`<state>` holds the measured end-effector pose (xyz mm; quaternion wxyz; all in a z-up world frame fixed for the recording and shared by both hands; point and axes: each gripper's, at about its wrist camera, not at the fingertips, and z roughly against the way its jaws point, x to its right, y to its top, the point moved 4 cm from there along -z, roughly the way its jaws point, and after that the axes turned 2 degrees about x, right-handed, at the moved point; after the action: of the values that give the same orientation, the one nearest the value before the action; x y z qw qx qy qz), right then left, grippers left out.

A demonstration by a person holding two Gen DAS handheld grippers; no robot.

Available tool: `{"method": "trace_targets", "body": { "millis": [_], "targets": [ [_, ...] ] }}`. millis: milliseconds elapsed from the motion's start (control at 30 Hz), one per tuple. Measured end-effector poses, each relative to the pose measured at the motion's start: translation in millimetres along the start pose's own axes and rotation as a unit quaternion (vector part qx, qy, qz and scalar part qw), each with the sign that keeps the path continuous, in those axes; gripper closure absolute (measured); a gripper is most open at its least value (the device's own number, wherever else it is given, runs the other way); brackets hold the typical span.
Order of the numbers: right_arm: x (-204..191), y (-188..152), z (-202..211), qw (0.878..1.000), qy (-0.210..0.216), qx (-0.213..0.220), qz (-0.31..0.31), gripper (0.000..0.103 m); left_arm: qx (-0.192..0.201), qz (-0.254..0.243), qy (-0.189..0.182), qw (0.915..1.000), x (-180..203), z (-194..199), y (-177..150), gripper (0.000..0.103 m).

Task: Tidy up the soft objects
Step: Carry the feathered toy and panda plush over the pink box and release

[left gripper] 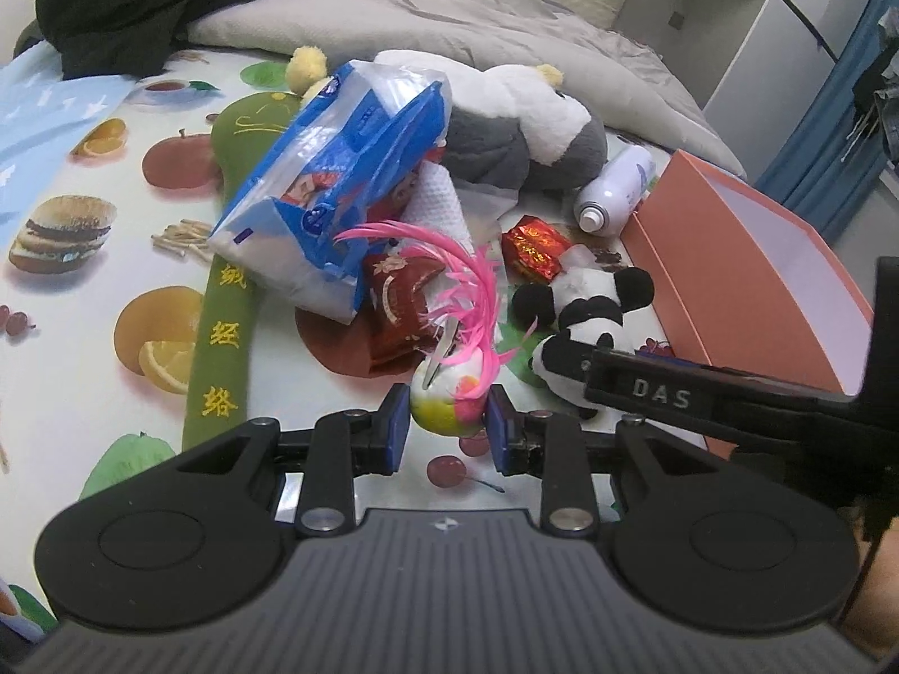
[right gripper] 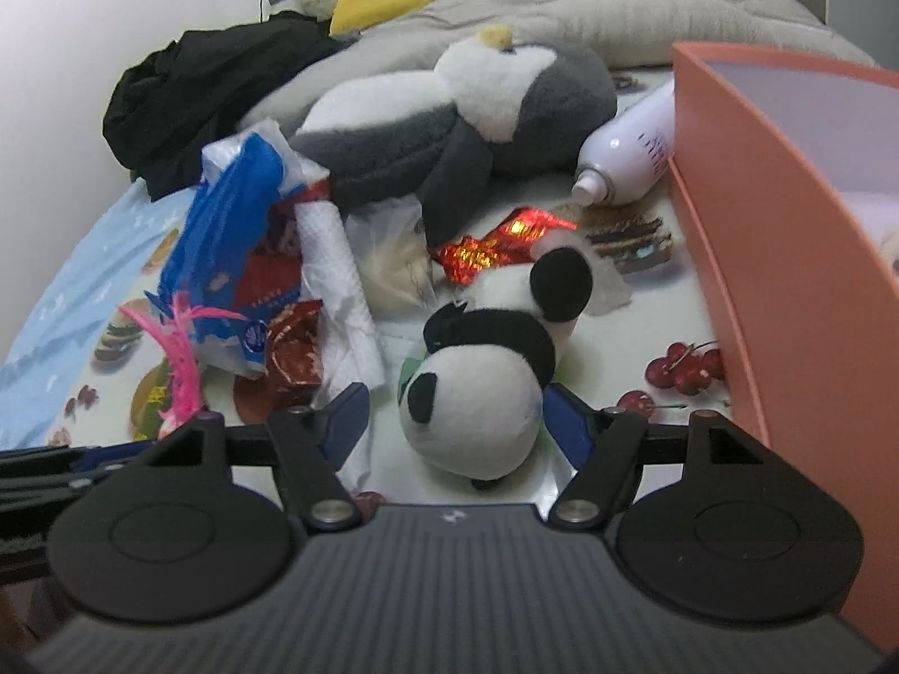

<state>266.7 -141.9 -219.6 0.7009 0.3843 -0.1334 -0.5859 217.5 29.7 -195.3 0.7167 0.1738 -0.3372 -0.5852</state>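
The left wrist view is showing the left gripper (left gripper: pixel 448 421) with its blue pads narrowly apart on either side of a small ball-shaped toy (left gripper: pixel 446 396) trailing pink feathers (left gripper: pixel 472 281); the pads are sitting against its sides, so it is probably being held. The right wrist view is showing the right gripper (right gripper: pixel 455 421) standing wide, its jaws straddling the head of a panda plush (right gripper: pixel 477 393) without pressing on it. Both toys are lying near the middle of the fruit-printed bedsheet (left gripper: pixel 84 382), with an open orange box (left gripper: pixel 747 258) just beside the panda toward the sheet's right edge. Farther back, a blue tissue pack (left gripper: pixel 337 168), a grey-and-white plush (right gripper: pixel 449 129) and a white spray can (right gripper: pixel 623 157) are lying in a clutter. Judging by this, the pick-up step is under way: next the right jaws need closing on the panda, then both toys need carrying to the box.
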Motion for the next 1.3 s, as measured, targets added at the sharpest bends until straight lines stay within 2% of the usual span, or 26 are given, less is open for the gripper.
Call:
{"method": "trace_targets", "body": {
  "millis": [100, 167, 333, 533, 900, 1300],
  "targets": [
    [-0.8, -0.8, -6.1, 1.000, -0.006, -0.006, 0.008, 0.036, 0.002, 0.004, 0.002, 1.0000, -2.8, -0.5, -0.4, 0.069],
    [-0.2, -0.5, -9.3, 1.000, -0.003, -0.015, 0.011, 0.043, 0.003, 0.007, 0.003, 1.0000, -3.7, 0.1, -0.3, 0.069],
    [0.6, 3.1, -5.1, 0.999, -0.006, -0.021, 0.026, 0.045, 0.007, 0.009, 0.002, 0.9999, -3.4, 3.3, 1.4, 0.069],
    [1.3, 6.0, 18.8, 0.999, -0.005, -0.011, 0.033, 0.046, 0.015, 0.004, -0.005, 0.9999, 5.8, 15.8, 8.7, 0.069],
    [4.0, 33.6, 95.7, 0.998, -0.008, 0.049, 0.034, 0.046, 0.038, -0.025, -0.038, 0.9982, 48.4, 49.6, 41.7, 0.069],
    [27.8, 82.0, 179.8, 0.988, -0.043, 0.138, 0.051, 0.046, 0.072, -0.078, -0.099, 0.9894, 128.7, 74.7, 87.9, 0.069]
  ]
}}
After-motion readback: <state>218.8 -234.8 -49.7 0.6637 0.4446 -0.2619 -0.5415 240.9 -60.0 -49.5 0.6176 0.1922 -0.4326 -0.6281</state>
